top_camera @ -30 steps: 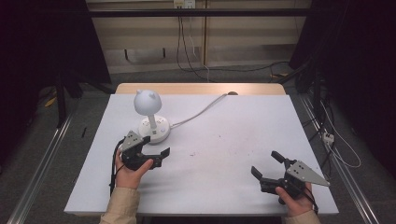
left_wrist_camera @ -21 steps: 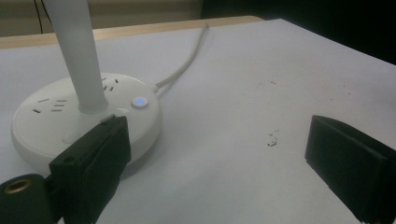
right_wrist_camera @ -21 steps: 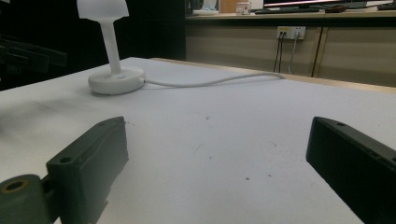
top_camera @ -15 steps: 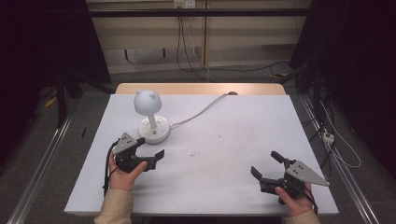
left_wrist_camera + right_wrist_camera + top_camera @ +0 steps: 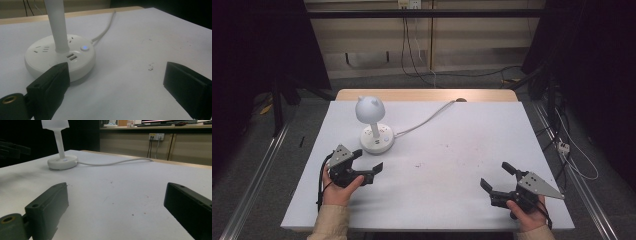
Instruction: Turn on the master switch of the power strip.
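Table point(image 5: 462, 150): white top, mostly bare. Desk lamp point(image 5: 374, 127) sits far-left on it, upright, long axis vertical up the white stem point(image 5: 58, 27), round shade on top with two small nubs. Which way the shade faces I can't tell. Round base point(image 5: 60, 58) carries sockets, two USB ports and a lit blue button point(image 5: 85, 47) facing the left gripper view; cord point(image 5: 427, 120) runs off the base toward the far edge. Left gripper point(image 5: 367, 161) is just beside the base on the near side, jaws spread, holding nothing, not touching the lamp. Right gripper point(image 5: 497, 177) is well apart at the near right, jaws spread too, empty. Progress, my read: approach stage only, no contact yet. Left to do is close in on the base, likely the button or the stem.
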Available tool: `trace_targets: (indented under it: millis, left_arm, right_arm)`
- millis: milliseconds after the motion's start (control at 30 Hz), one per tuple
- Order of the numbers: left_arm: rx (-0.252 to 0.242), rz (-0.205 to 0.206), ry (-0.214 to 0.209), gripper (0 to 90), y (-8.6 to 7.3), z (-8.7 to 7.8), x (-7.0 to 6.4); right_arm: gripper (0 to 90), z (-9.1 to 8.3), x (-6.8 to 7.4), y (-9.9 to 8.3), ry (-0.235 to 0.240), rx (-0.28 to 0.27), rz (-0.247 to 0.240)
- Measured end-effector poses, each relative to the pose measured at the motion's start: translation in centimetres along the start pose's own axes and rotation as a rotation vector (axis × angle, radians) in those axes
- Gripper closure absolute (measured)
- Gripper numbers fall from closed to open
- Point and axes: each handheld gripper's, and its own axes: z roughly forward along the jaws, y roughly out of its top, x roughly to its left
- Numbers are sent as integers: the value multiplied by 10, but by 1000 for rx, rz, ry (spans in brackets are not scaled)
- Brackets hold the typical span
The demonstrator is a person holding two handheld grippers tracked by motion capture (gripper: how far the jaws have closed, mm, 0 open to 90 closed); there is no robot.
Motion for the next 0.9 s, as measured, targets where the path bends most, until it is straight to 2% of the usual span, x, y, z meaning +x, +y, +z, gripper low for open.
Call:
trace_targets:
  millis: [900]
  left_arm:
    - [6,0,9,67,-7,-16,11]
  right_arm:
    - [51,0,0,0,3,3,-7]
